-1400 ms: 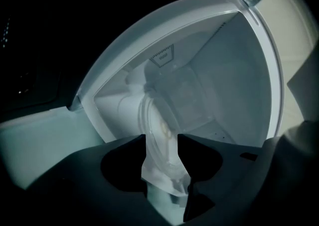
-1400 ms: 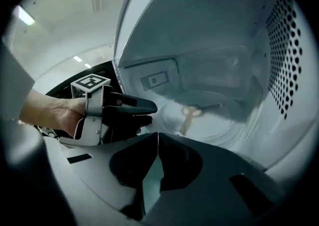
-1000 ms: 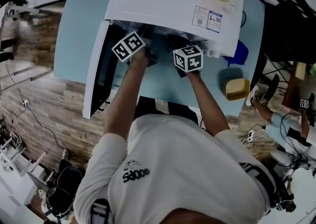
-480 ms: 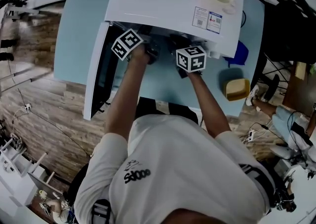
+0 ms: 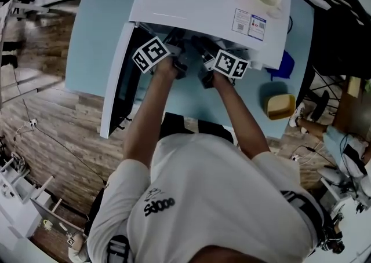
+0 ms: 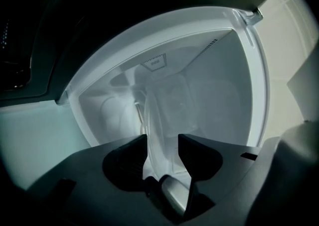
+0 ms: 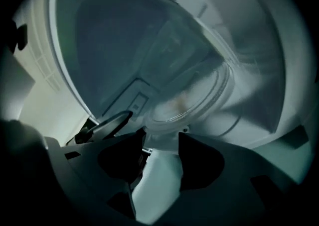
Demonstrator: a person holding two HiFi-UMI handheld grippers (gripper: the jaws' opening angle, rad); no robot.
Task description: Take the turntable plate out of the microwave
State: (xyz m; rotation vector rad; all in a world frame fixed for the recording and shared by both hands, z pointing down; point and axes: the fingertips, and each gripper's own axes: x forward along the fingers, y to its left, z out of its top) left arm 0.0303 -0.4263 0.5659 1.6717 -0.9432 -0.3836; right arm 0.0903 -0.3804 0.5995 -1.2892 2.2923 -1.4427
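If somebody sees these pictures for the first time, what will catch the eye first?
A person leans over a white microwave on a light blue table, its door open at the left, reaching into the cavity. The glass turntable plate sits edge-on between the closing jaws of the left gripper, while the right gripper is opening, the plate's rim just at its jaw tips.

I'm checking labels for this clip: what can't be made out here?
Left gripper view: the turntable plate, clear glass seen edge-on, blends into the cavity wall; its far rim is lost.
Right gripper view: blur smears the plate's surface.
Head view: the microwave covers the plate from above; its label is too small to read.
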